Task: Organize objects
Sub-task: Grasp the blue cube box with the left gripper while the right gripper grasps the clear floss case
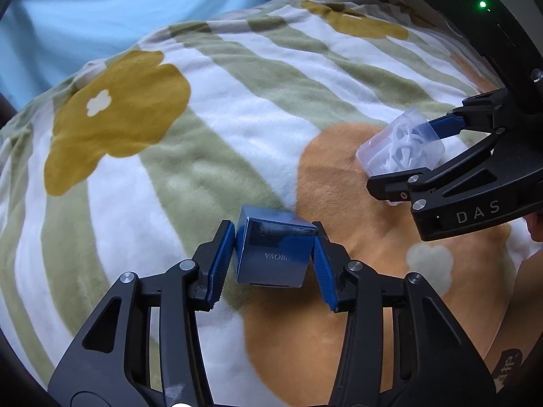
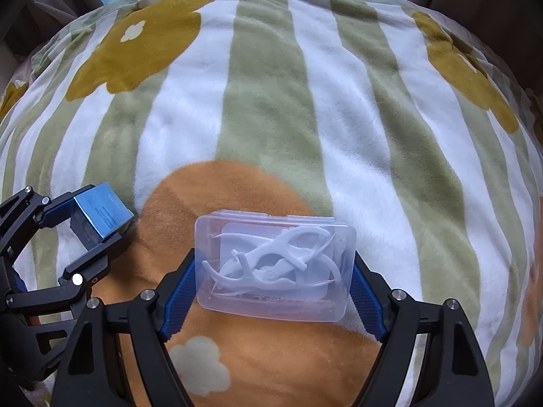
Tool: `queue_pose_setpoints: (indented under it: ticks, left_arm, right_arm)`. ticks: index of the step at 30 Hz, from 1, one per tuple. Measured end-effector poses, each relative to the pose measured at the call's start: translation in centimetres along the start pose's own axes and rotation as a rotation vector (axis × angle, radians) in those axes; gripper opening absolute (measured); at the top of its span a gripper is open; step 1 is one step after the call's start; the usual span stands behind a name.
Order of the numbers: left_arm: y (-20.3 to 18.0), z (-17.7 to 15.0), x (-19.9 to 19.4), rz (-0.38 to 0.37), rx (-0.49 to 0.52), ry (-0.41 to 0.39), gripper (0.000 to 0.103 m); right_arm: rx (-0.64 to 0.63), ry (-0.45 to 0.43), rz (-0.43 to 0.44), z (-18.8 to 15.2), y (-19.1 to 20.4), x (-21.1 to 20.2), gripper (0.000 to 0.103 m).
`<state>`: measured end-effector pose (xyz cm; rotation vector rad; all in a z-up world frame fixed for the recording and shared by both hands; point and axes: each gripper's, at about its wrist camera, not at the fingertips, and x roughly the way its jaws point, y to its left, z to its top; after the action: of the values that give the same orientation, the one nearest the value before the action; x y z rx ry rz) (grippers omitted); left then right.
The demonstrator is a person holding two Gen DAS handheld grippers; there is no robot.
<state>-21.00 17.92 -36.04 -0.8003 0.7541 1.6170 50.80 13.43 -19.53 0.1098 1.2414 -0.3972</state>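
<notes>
**Both items in the claws, nothing sorted yet**

The work looks to be at its start. Two things are in play, and both sit low over a striped, flower-patterned blanket (image 2: 271, 101) on what seems to be a bed, not a worktop.

The left claw (image 1: 273, 257) has its blue pads against the two sides of a small blue box (image 1: 271, 251); the pads press on its faces, so I read this as a closed grip on the box. The box is tilted, with its printed side facing the camera upside down. Whether its lower edge touches the blanket cannot be told.

The right claw (image 2: 273, 281) straddles a clear plastic case (image 2: 275, 268) filled with white floss picks (image 2: 271, 261). Its pads lie along the short ends of the case and appear to touch them, so I judge it gripped as well, though the contact on the right end is harder to make out. The case lies flat over the orange flower of the blanket, just to the right of the box and clear of it.

No tray, bin or drawer is in sight in either view, so where the items belong is not shown. Done: both items taken hold of. Left: lifting, carrying and setting each in its place.
</notes>
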Motion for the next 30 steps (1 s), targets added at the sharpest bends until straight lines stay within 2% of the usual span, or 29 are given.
queue_pose_setpoints:
  ticks: [4,5,10,12,16,17,22,25,30]
  left_arm:
    - [0.0,0.0,-0.4,-0.015,-0.024,0.002,0.04]
    - [0.1,0.0,-0.6,-0.019,-0.032,0.001,0.04]
    - [0.2,0.2,-2.1,-0.038,-0.077,-0.017,0.04]
    - [0.3,0.3,-3.2,-0.048,-0.093,-0.032,0.04]
    - [0.1,0.6,-5.9,-0.051,-0.116,-0.065,0.039]
    - [0.0,0.6,-6.6,-0.049,-0.12,-0.073,0.039]
    - [-1.0,0.6,-10.8,-0.044,-0.156,-0.105,0.039]
    - [-2.1,0.2,-13.5,-0.035,-0.179,-0.117,0.039]
    - [-4.3,-1.2,-18.3,-0.03,-0.249,-0.134,0.039]
  right_arm:
    - [0.002,-0.01,0.0,-0.1,-0.1,-0.7,0.078]
    - [0.051,-0.009,-0.014,-0.2,0.0,-1.0,0.078]
    - [0.058,-0.033,-0.003,-0.2,-0.2,-2.6,0.078]
    - [0.103,-0.037,-0.018,-1.0,-0.4,-3.9,0.078]
    - [0.091,-0.061,-0.008,-0.4,-0.1,-6.0,0.078]
    - [0.141,-0.067,-0.025,-0.7,0.2,-6.7,0.078]
    - [0.104,-0.118,-0.007,-1.5,0.9,-10.7,0.078]
    - [0.07,-0.145,0.007,-2.4,1.6,-13.2,0.078]
    - [0.099,-0.17,0.018,-5.0,2.8,-17.4,0.078]
